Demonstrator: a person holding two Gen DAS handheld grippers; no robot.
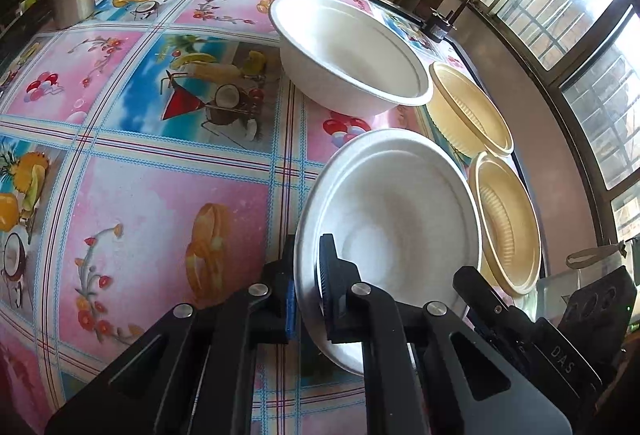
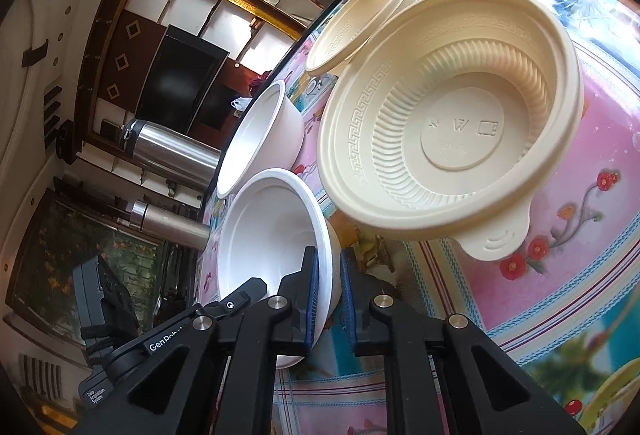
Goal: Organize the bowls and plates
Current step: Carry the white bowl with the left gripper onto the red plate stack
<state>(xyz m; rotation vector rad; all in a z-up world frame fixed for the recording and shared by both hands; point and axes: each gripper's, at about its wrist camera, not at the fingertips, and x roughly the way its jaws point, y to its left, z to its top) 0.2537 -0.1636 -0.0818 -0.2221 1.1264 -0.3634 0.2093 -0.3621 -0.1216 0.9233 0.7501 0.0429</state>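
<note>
White bowl [image 1: 400,219] sits near on the desk [image 1: 152,195], its rim clamped by both the left hand-held gripper [image 1: 306,287] and the right hand-held gripper [image 2: 330,299]. Second white bowl [image 1: 352,51] stands farther back; two cream bowls [image 1: 508,223] lie right.

2 white bowls [image 1: 352,51]; 2 cream bowls [image 2: 448,131]; pink-blue tablecloth [image 1: 160,195].

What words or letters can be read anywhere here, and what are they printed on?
"DAS": on the right gripper, seen from the left wrist view.
"GenRob", cut off: on the left gripper, seen from the right wrist view.
"Data Acquisition System": small print on that same gripper.
"W", between two embossed symbols: base of the cream bowl.
Smaller embossing below it: too faint to read.
</note>
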